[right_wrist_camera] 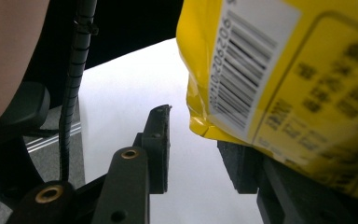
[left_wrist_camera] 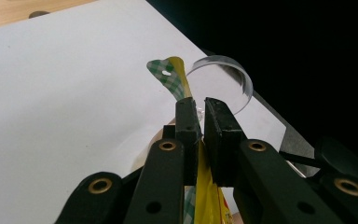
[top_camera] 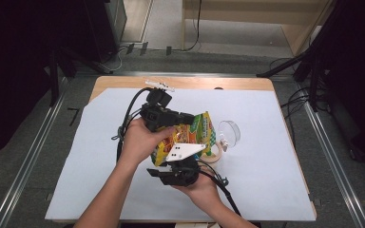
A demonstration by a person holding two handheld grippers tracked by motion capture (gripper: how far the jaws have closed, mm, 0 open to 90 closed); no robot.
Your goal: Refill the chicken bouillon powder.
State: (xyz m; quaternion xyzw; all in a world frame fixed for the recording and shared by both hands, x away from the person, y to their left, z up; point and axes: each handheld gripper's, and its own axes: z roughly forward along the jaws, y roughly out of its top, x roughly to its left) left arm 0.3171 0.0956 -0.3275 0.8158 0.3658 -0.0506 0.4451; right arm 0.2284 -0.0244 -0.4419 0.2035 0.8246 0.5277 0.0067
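The yellow bag [top_camera: 190, 135] is held up over the middle of the white sheet [top_camera: 100, 156], between the two hands. In the left gripper view its thin edge [left_wrist_camera: 200, 182] runs up between the black pads [left_wrist_camera: 218, 133], which are clamped on it; the green-checked top corner with its hang hole [left_wrist_camera: 165, 74] sticks out past the tips. The left gripper [left_wrist_camera: 196, 116] comes at the bag from the far left side in the high view [top_camera: 164, 116].

The right gripper [right_wrist_camera: 193, 154] sits under the bag's near end [top_camera: 178, 171] with its jaws apart — bare white sheet shows through the gap, and the barcode side of the bag [right_wrist_camera: 279, 79] overhangs the right-hand jaw, not pinched.

Just right of the bag stands a clear cup [top_camera: 229, 132], close to the bag's top corner; a pale ring [top_camera: 214, 154] lies on the sheet below it. Left, near and far right parts of the sheet are open — the wooden table [top_camera: 123, 81] edge shows along the back.
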